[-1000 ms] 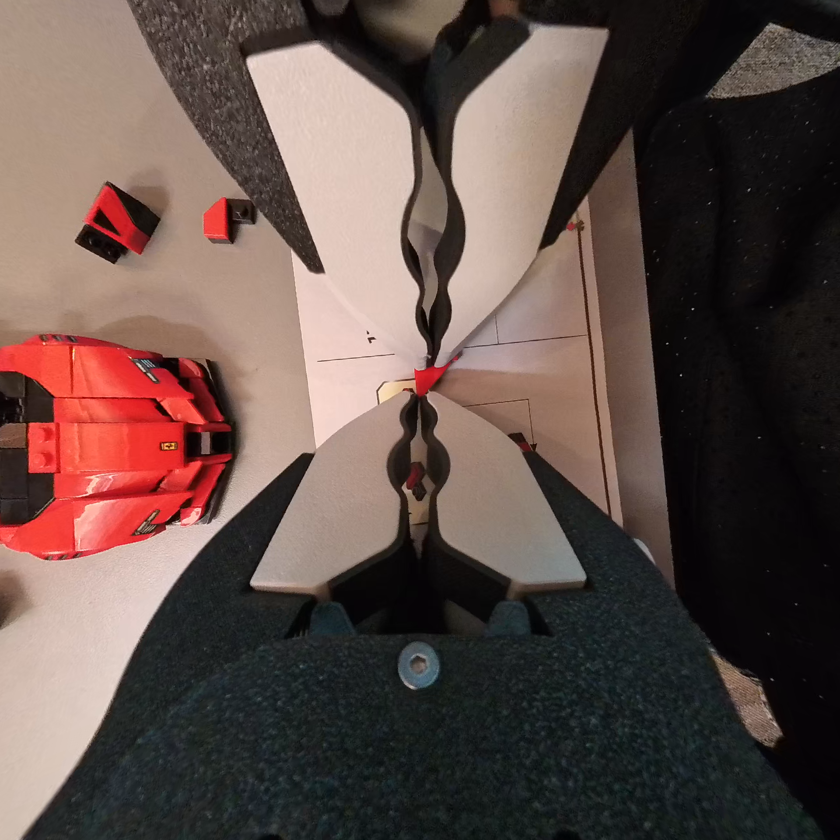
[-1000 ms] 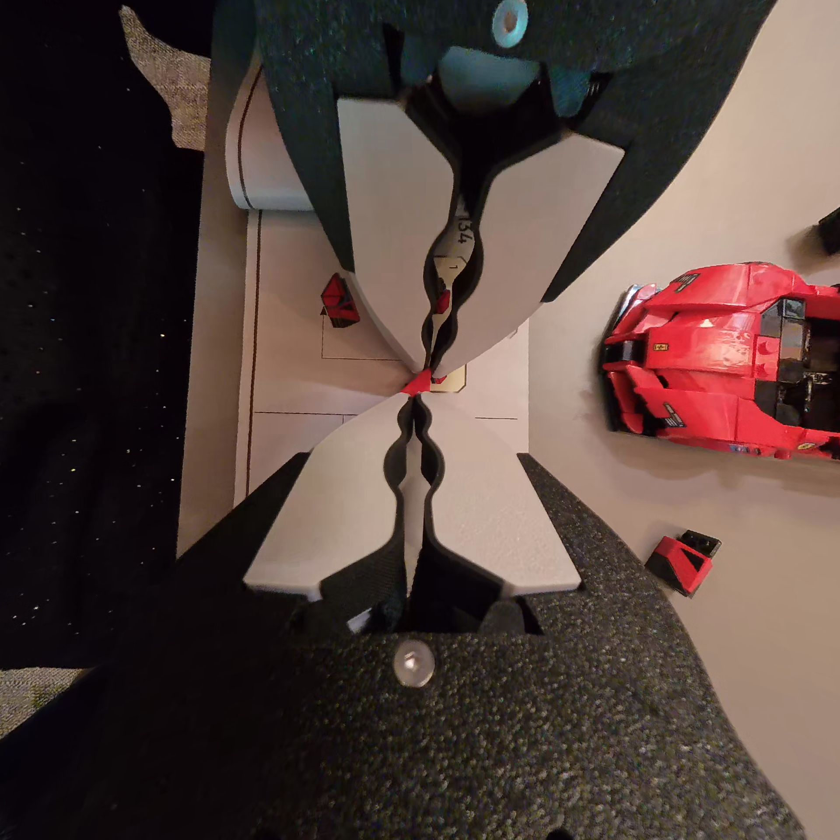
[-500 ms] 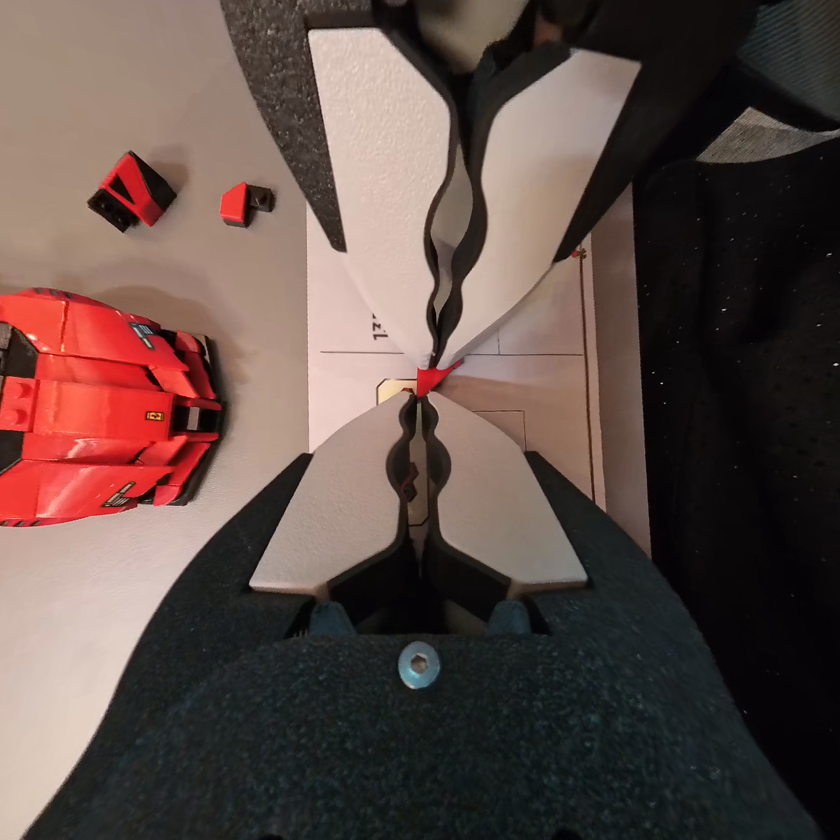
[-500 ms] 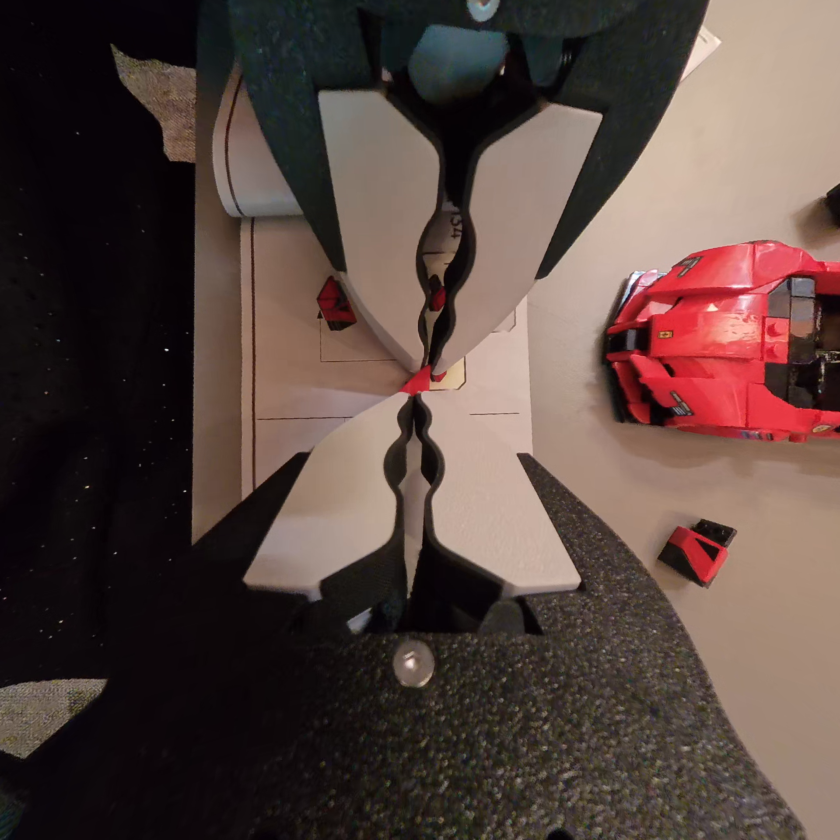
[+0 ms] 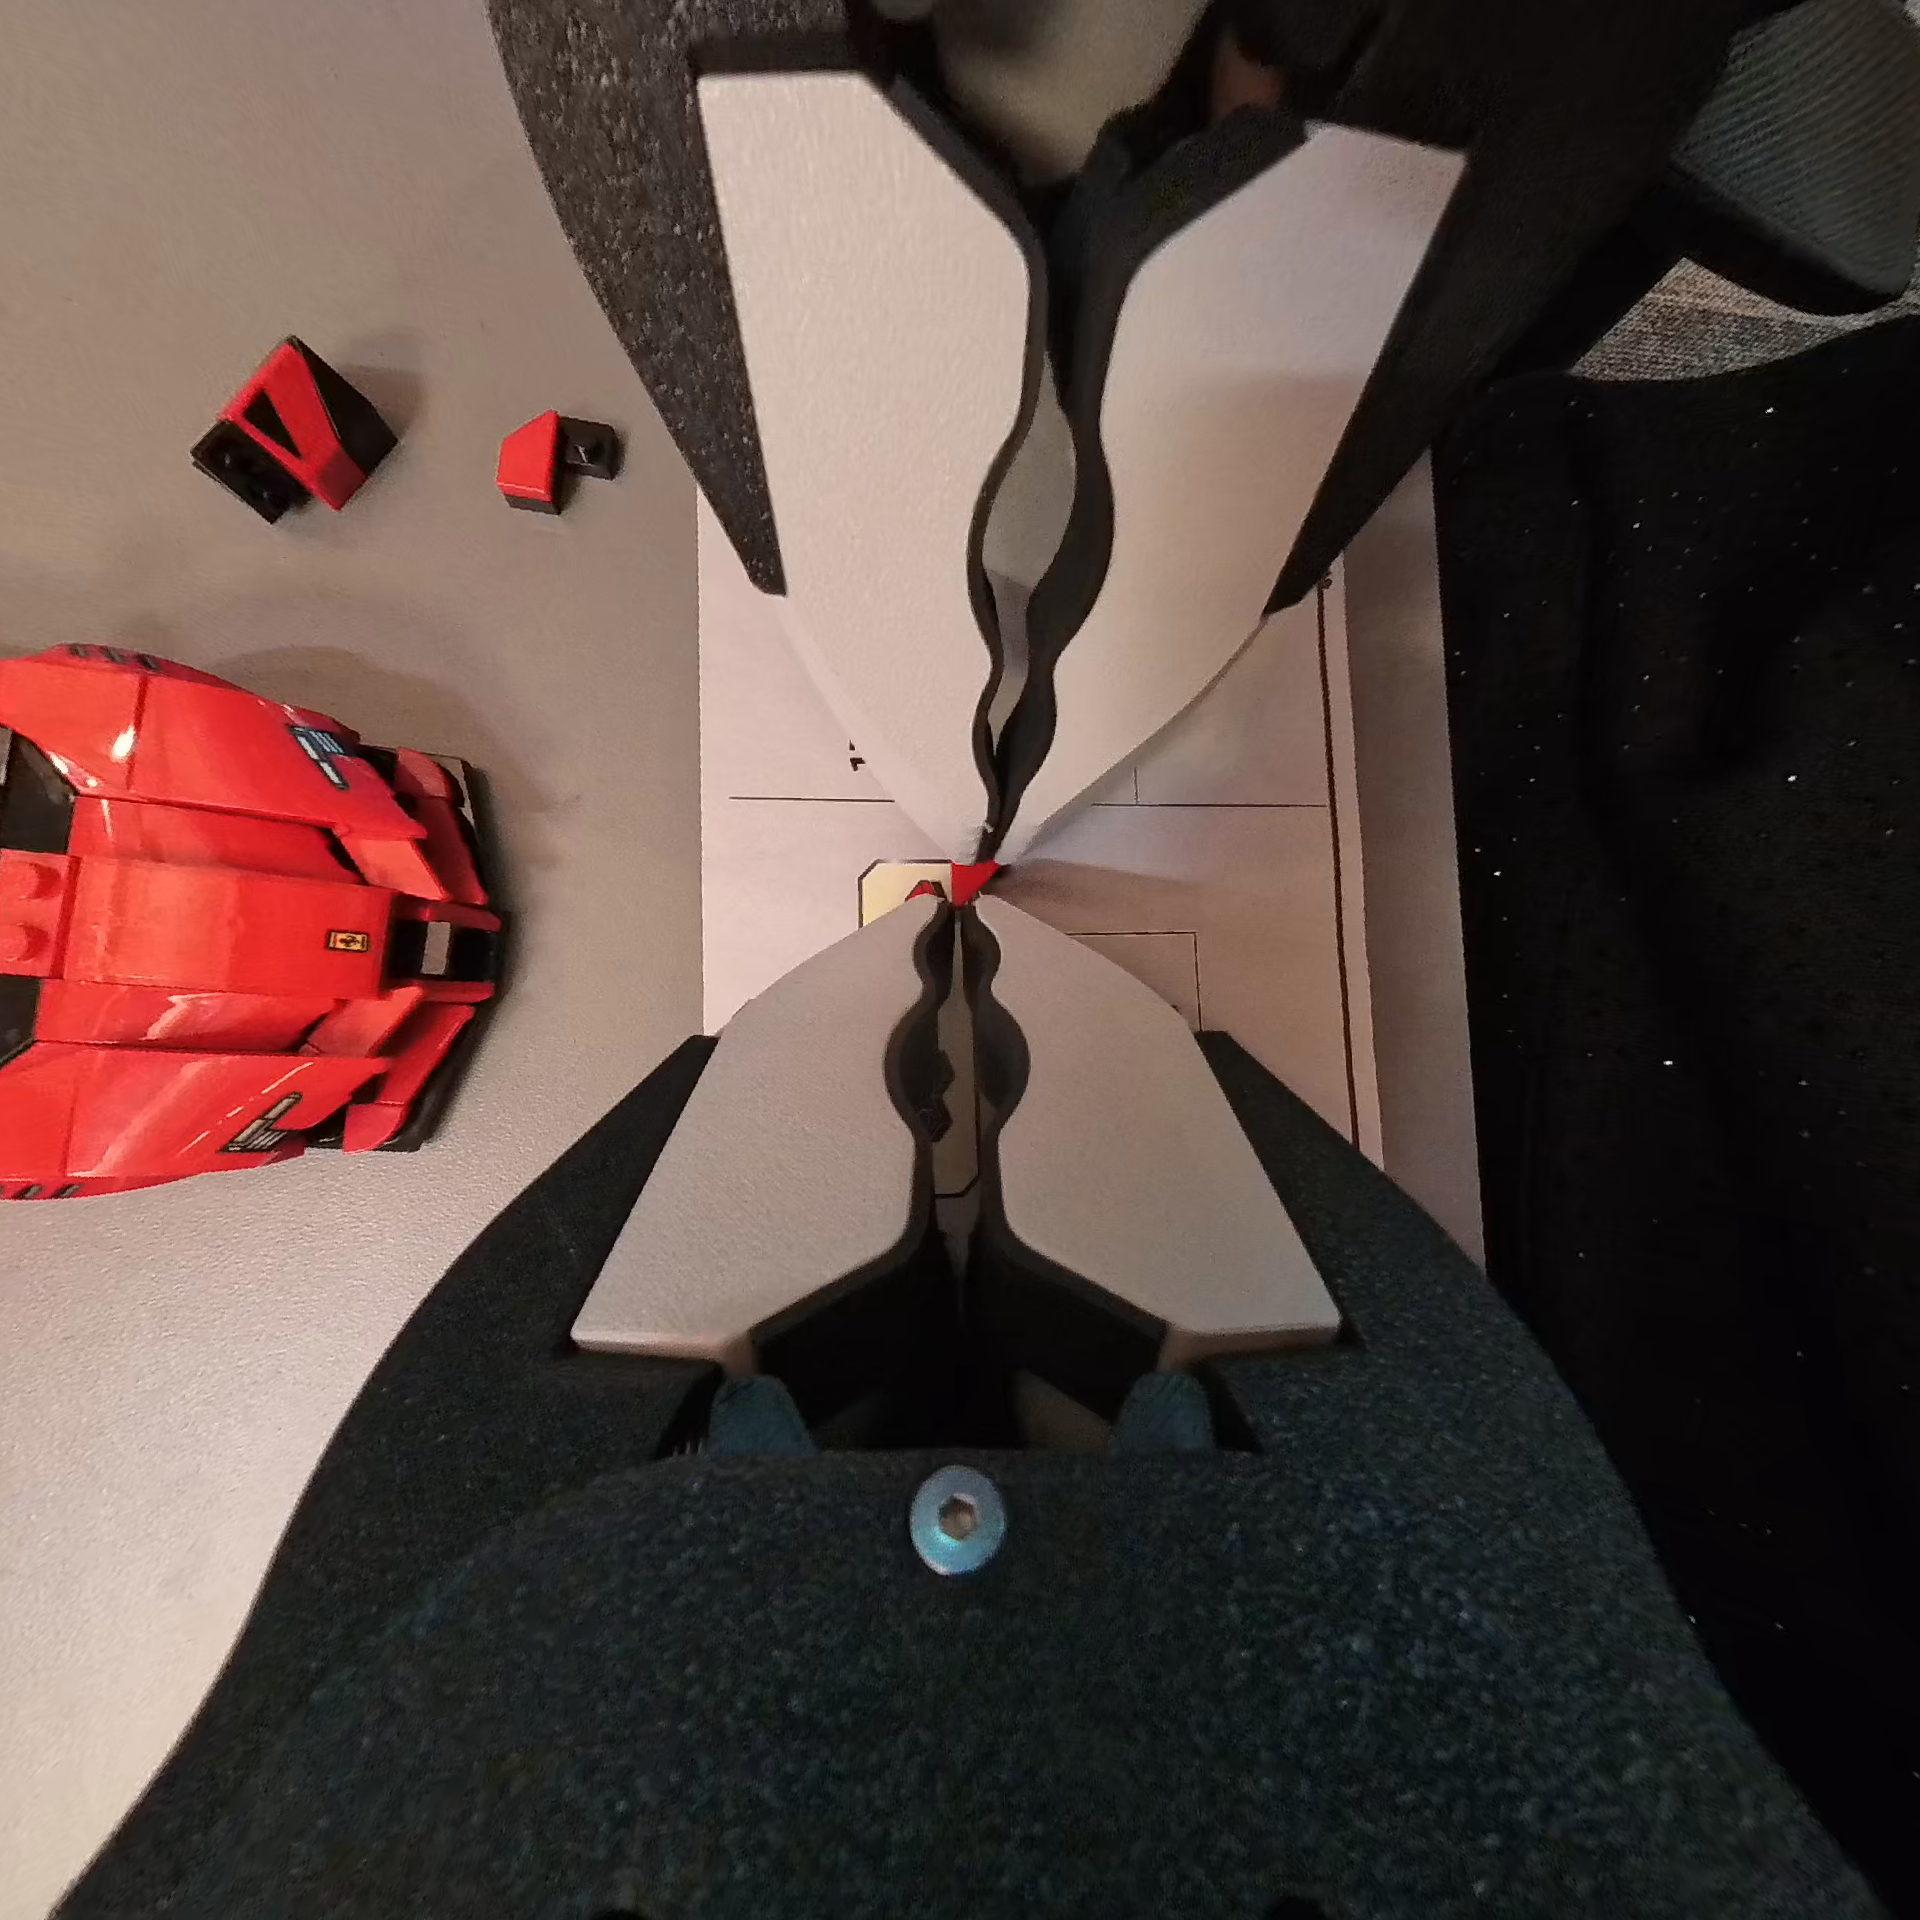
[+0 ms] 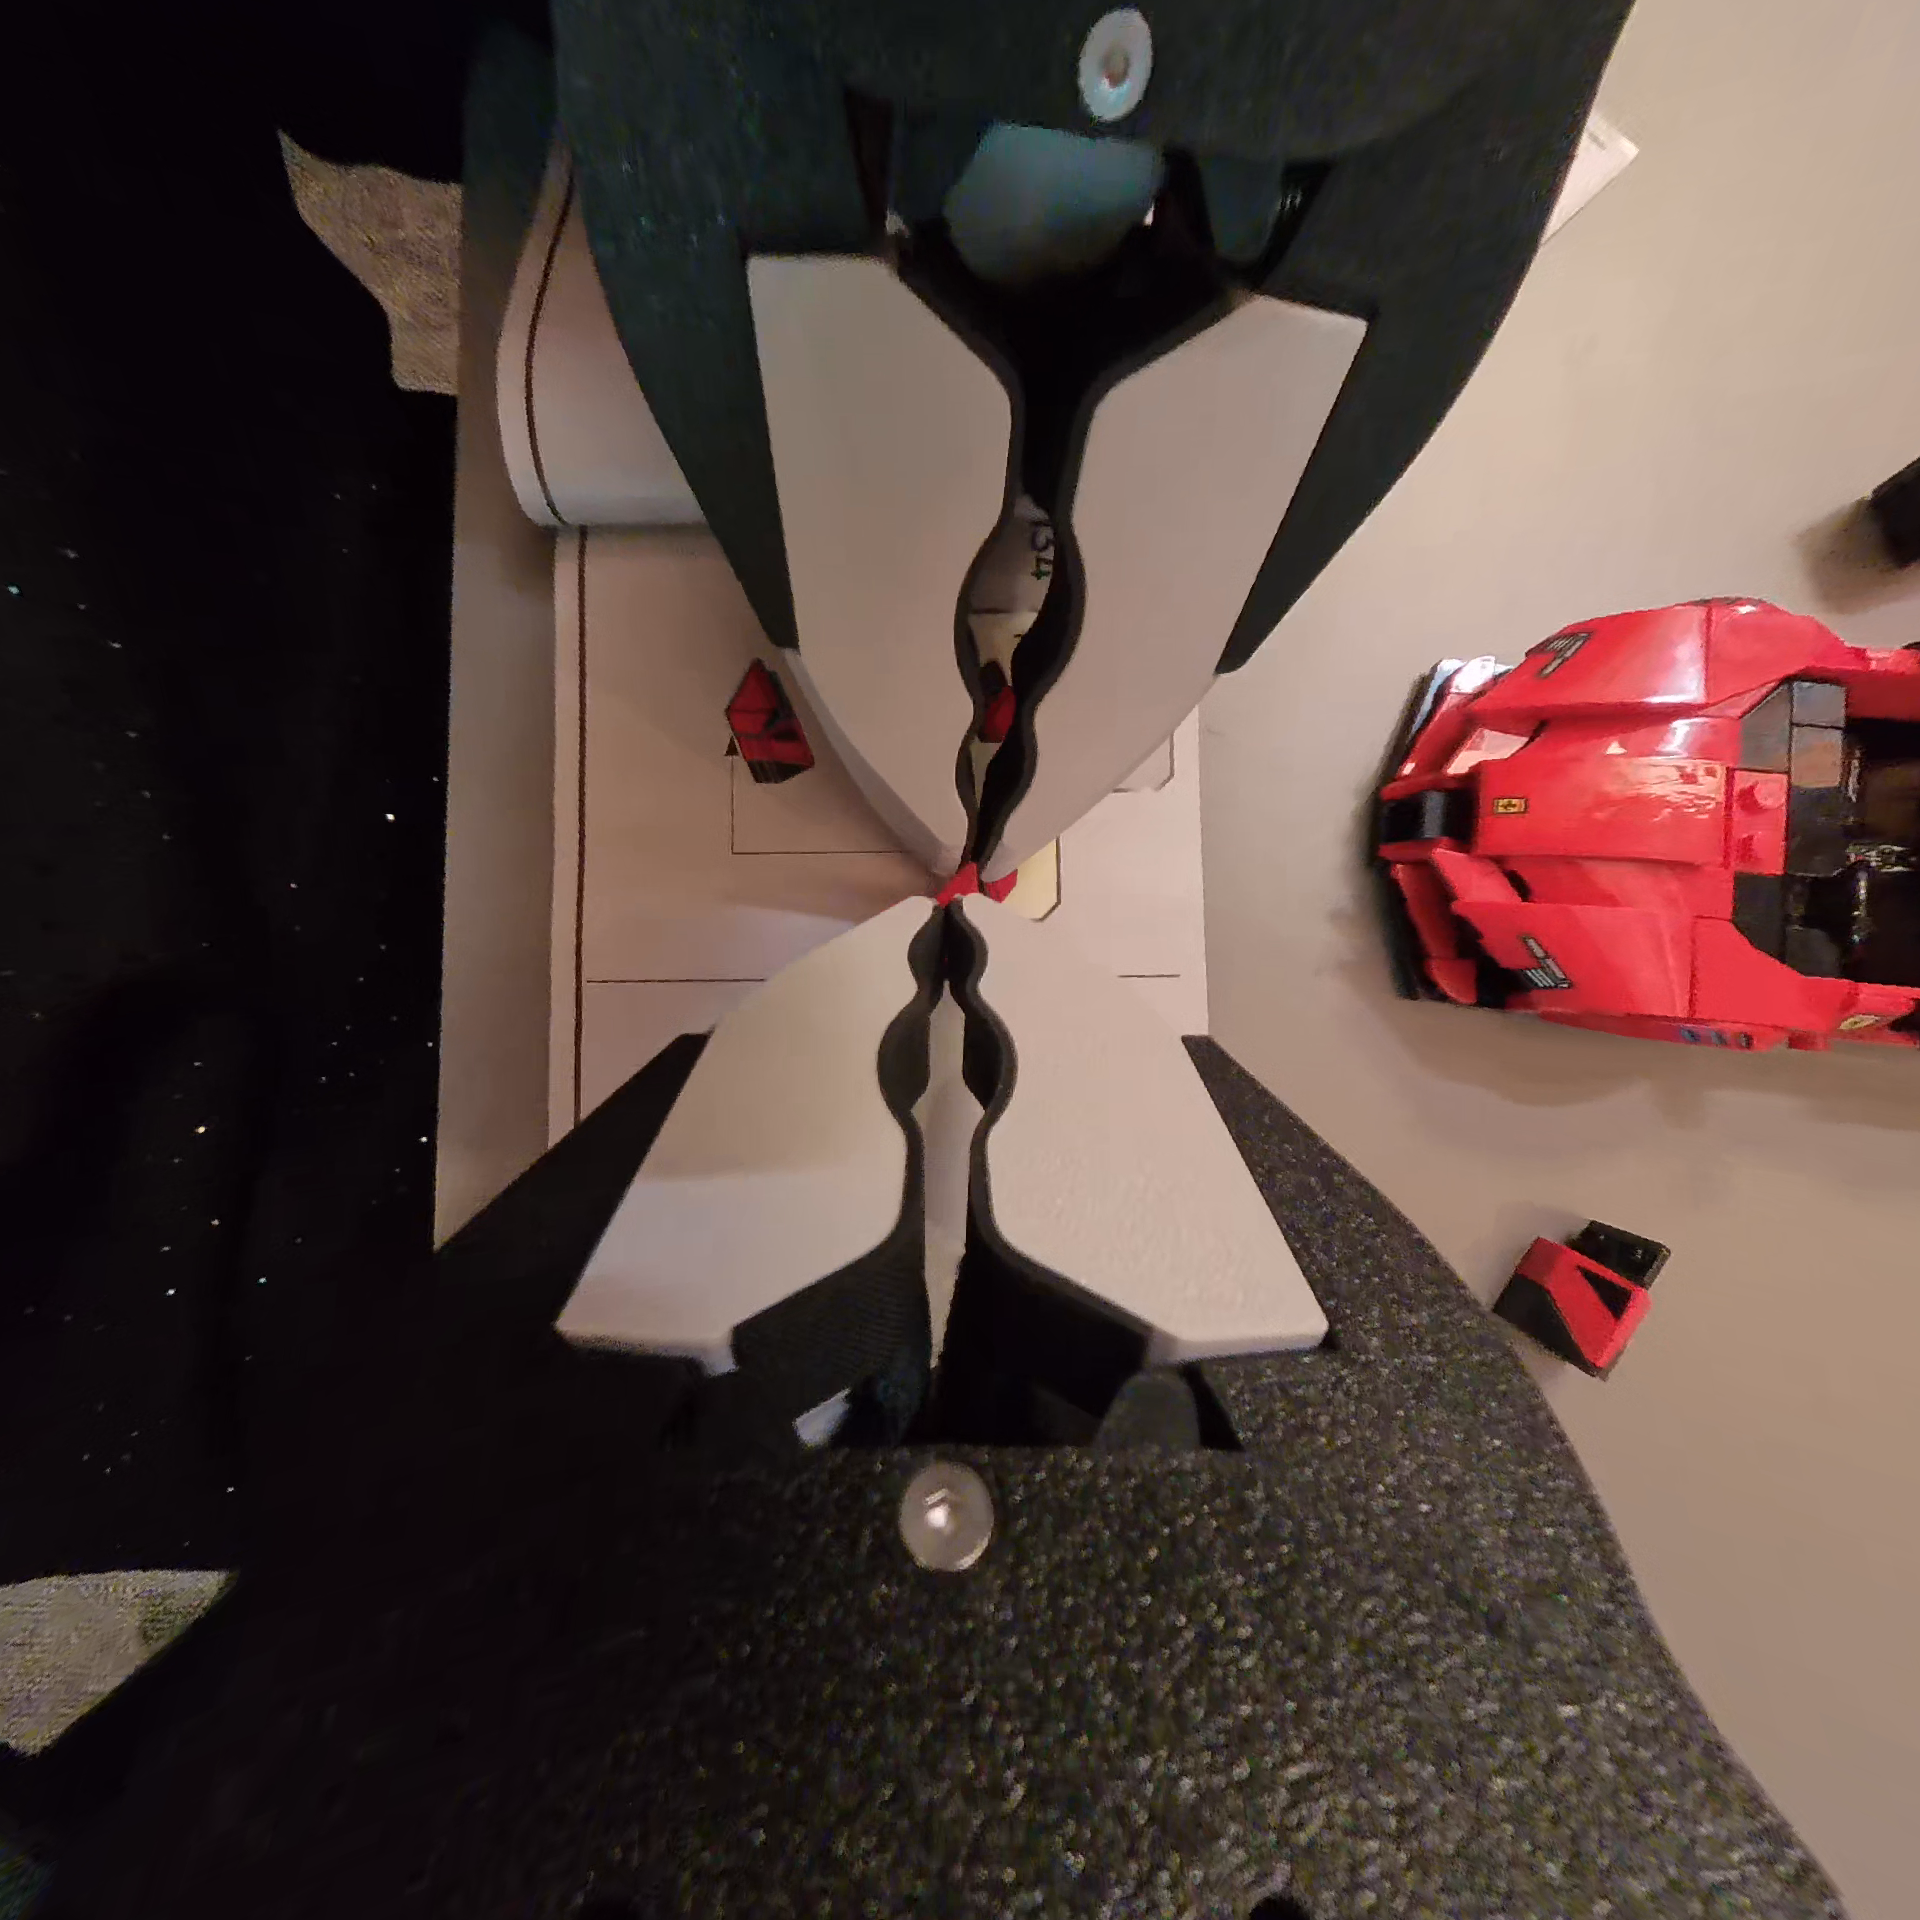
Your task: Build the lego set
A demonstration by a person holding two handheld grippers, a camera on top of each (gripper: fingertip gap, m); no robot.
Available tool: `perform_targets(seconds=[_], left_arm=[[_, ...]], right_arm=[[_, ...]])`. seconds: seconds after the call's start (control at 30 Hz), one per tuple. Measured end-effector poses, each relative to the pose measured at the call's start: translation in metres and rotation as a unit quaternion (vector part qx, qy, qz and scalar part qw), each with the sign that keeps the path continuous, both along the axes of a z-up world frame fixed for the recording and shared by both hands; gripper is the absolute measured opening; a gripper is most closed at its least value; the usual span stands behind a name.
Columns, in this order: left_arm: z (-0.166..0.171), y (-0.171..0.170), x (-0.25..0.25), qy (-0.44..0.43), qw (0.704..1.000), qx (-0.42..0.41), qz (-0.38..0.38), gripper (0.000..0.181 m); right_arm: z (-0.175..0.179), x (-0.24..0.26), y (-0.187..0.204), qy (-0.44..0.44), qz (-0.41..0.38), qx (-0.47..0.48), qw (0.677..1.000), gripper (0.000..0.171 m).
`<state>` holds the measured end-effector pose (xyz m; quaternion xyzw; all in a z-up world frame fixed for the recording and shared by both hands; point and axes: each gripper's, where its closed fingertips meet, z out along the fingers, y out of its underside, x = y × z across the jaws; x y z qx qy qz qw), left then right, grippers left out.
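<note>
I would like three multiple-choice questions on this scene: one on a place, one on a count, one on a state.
1. In the left wrist view, where is the red car?
A. on the booklet
B. on the table left of the booklet
C. between the grippers

2. How many loose red-and-black pieces lie above the car there?
A. two
B. four
C. none

3. How are the left gripper and right gripper?
A. both wide open
B. one open
C. both shut on a small red piece

Answers: B, the car sits on bare table; A, two pieces; C, tips meet on it.
</note>
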<state>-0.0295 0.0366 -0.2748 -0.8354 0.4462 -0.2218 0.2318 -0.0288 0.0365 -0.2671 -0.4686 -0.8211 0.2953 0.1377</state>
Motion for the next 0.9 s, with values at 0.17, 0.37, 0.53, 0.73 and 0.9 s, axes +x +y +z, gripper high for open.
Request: perform_targets(seconds=[0.17, 0.37, 0.53, 0.73, 0.9], left_arm=[[0.0, 0.0, 0.0, 0.0, 1.0, 0.004, -0.004, 0.001], [0.0, 0.0, 0.0, -0.022, 1.0, 0.001, 0.003, 0.001], [0.0, 0.0, 0.0, -0.029, 1.0, 0.006, 0.008, 0.001], [0.004, 0.001, -0.011, -0.012, 0.999, 0.013, 0.03, 0.0], [0.004, -0.001, -0.011, -0.02, 0.999, 0.006, 0.032, 0.0]], right_arm=[[0.0, 0.0, 0.0, 0.003, -0.004, 0.007, 1.0, 0.0], [-0.001, 0.0, 0.0, -0.009, -0.033, 0.015, 0.999, 0.0], [-0.001, 0.001, 0.001, -0.03, -0.06, 0.021, 0.998, 0.0], [-0.001, 0.0, 0.0, -0.053, -0.077, 0.033, 0.995, 0.0], [-0.002, 0.001, 0.0, -0.084, -0.091, 0.053, 0.991, 0.0]])
